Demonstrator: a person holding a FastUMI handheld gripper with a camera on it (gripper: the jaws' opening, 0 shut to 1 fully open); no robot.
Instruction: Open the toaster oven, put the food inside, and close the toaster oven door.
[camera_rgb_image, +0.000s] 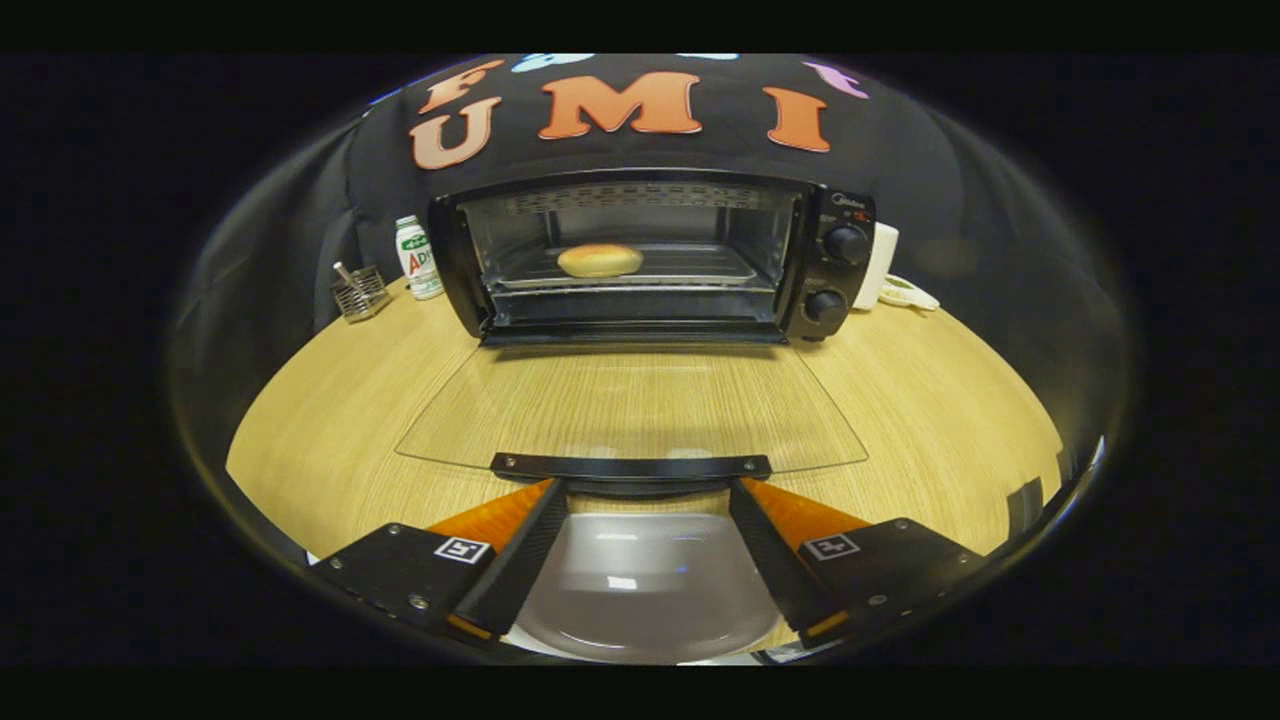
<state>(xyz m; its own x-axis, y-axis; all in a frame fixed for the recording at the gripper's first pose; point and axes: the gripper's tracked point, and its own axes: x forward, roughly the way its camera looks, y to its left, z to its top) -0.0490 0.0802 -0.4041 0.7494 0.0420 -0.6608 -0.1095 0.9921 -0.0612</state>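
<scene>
Toaster oven (650, 255) stands open at the counter's (330, 420) far side, its glass door (630, 405) folded flat. A golden bun (600, 260) sits on its rack. The fingers (640, 490) are spread wide, empty, just behind the door handle (630, 467).

The gripper (640, 500) has two wedge-shaped fingers with ribbed inner faces. Each finger mount is a flat plate bearing a small square black-and-white marker and round screws.
</scene>
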